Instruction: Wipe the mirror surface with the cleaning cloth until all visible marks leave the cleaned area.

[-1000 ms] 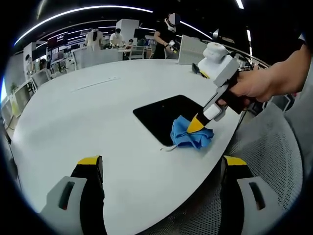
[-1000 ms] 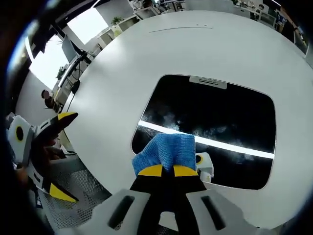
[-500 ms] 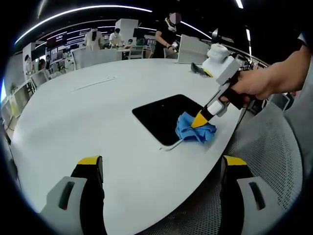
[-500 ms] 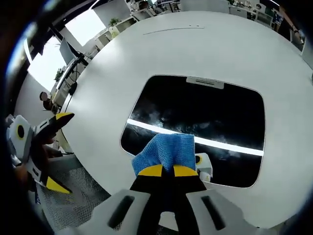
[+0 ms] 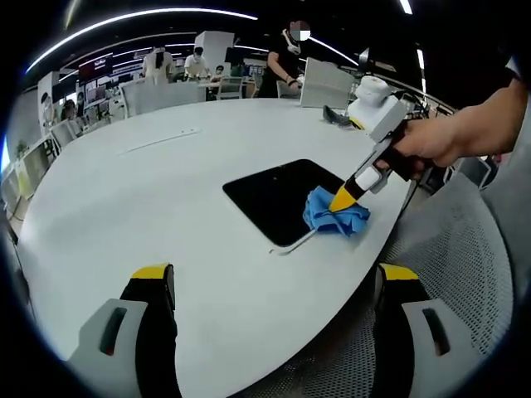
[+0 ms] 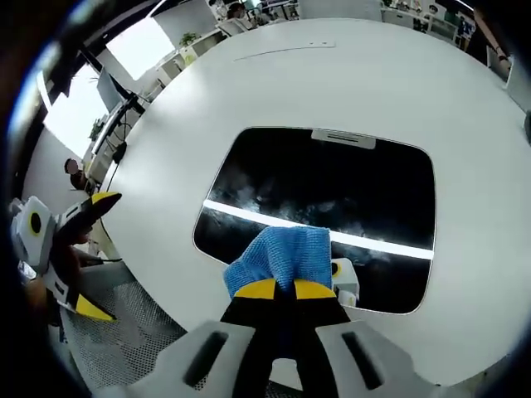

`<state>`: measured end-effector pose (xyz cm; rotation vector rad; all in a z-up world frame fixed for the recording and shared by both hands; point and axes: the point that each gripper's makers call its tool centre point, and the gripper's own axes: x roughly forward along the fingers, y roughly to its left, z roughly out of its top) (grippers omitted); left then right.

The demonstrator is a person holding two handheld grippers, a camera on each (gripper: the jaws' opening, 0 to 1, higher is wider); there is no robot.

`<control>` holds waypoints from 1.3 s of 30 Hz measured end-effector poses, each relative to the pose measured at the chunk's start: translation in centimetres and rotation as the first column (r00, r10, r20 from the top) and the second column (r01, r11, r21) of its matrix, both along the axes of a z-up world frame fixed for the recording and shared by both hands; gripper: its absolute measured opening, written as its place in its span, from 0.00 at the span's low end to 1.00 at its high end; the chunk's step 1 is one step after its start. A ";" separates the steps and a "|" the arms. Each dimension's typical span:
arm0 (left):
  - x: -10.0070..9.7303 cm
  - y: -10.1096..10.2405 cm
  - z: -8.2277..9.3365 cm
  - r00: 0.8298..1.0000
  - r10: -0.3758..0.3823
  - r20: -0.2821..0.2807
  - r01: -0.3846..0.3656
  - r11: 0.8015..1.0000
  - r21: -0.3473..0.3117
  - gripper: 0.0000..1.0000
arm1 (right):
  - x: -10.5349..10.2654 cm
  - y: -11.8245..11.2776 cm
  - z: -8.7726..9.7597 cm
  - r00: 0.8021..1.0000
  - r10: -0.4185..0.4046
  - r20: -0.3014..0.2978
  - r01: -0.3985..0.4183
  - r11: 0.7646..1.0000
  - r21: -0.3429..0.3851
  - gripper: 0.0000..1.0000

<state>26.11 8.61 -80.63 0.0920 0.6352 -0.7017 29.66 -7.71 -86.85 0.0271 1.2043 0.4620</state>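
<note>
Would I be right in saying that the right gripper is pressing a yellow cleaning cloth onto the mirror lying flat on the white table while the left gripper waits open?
Not quite: the cleaning cloth is blue, not yellow, as the right gripper view shows; only the jaw tips are yellow. The rest holds: the right gripper presses it onto the mirror lying flat on the white table, while the left gripper waits open.

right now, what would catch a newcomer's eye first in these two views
The bright blue cloth, pinched in the shut right gripper, sits on the near edge of the dark mirror. The mirror lies flat on a big white table, with cloudy smears and a reflected light strip across it. The left gripper hangs open over the table's near side.
</note>
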 end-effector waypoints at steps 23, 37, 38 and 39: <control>0.0 0.1 0.0 1.000 0.006 0.000 -0.006 1.000 -0.004 0.99 | 2.9 0.3 0.0 1.000 -0.019 0.017 0.019 1.000 0.005 0.00; 0.0 0.1 0.0 1.000 0.008 -0.003 -0.008 1.000 -0.009 0.99 | 6.0 0.3 -0.1 0.999 -0.030 0.034 0.031 0.999 -0.011 0.00; 0.0 0.0 0.0 1.000 0.008 -0.003 -0.008 1.000 -0.010 0.99 | 6.1 0.3 -0.1 0.999 -0.029 0.036 0.030 0.999 -0.013 0.00; 0.0 0.1 0.0 1.000 0.009 -0.002 -0.009 1.000 -0.009 0.99 | 6.4 0.3 -0.1 0.999 -0.028 0.038 0.029 0.999 -0.016 0.00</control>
